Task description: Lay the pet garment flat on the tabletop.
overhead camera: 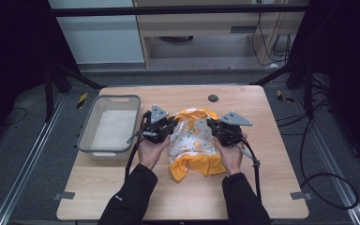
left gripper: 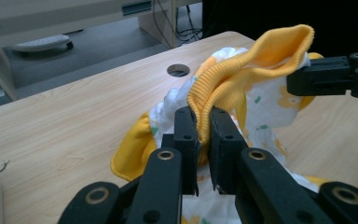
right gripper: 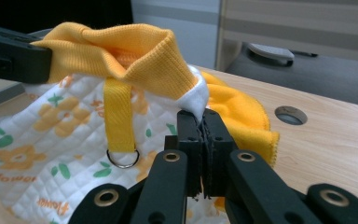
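My left gripper (left gripper: 204, 133) clamps the garment's (overhead camera: 193, 140) yellow collar (left gripper: 242, 70) between its jaws; my right gripper (right gripper: 203, 135) pinches the collar's opposite end, stretched between them.

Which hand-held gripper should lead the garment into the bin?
Left, probably. The left hand-held gripper grips the garment collar next to the grey bin; the right hand-held gripper holds the far side.
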Tool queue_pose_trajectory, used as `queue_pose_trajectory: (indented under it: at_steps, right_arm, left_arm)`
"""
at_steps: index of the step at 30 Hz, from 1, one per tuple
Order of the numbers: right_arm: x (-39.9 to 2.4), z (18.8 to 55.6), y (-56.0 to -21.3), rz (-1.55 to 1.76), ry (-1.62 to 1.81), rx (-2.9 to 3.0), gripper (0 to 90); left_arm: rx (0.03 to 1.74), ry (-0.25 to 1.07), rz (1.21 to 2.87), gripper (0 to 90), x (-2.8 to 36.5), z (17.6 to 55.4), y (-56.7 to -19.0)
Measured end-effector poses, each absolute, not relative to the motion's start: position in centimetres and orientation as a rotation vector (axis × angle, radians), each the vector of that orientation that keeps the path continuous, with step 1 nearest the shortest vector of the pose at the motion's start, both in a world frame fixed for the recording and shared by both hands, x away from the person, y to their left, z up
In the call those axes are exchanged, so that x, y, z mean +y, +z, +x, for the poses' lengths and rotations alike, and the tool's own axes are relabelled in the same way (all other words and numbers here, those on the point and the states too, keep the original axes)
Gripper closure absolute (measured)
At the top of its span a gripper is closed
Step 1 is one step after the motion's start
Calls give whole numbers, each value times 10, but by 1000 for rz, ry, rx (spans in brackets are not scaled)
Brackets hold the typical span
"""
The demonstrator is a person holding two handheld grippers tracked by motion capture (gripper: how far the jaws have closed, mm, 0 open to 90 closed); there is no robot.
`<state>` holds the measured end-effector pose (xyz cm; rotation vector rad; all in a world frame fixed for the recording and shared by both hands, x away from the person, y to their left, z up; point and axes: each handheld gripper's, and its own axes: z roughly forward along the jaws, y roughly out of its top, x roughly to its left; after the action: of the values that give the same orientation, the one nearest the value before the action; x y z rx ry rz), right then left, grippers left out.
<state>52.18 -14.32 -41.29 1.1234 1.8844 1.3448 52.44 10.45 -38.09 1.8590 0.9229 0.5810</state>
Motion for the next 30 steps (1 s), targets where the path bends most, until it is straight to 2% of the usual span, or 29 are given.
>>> queue_pose_trajectory:
  at_steps: [1, 2, 4, 5, 6, 9, 10, 14, 22, 30]
  right_arm:
    - [-143, 522, -413, 1123, 1345, 1884, 877]
    - [-140, 530, -414, 1152, 1310, 1873, 844]
    - [-138, 540, -416, 1166, 1234, 1856, 748]
    - [-138, 540, -416, 1166, 1234, 1856, 748]
    - [-138, 546, -417, 1186, 1173, 1840, 697]
    - [-145, 548, -417, 1210, 1166, 1818, 651]
    - [-153, 546, -415, 1198, 1152, 1813, 623]
    - [-169, 533, -410, 1179, 1153, 1841, 589]
    - [-195, 498, -402, 1162, 1220, 1919, 601]
    - [-210, 467, -402, 1136, 1242, 1983, 604]
  left_arm:
    - [941, 583, 1848, 821, 103, 529, -382]
    - [958, 596, 1828, 774, 102, 534, -383]
    - [1011, 595, 1743, 616, 102, 550, -384]
    - [1011, 595, 1743, 566, 102, 550, -384]
    - [1055, 576, 1715, 523, 106, 556, -384]
    - [1058, 575, 1725, 448, 110, 554, -384]
    - [1038, 609, 1748, 438, 114, 549, -384]
    - [1021, 612, 1781, 416, 125, 537, -385]
    - [981, 544, 1861, 447, 144, 506, -389]
    - [932, 534, 1924, 472, 159, 475, -394]
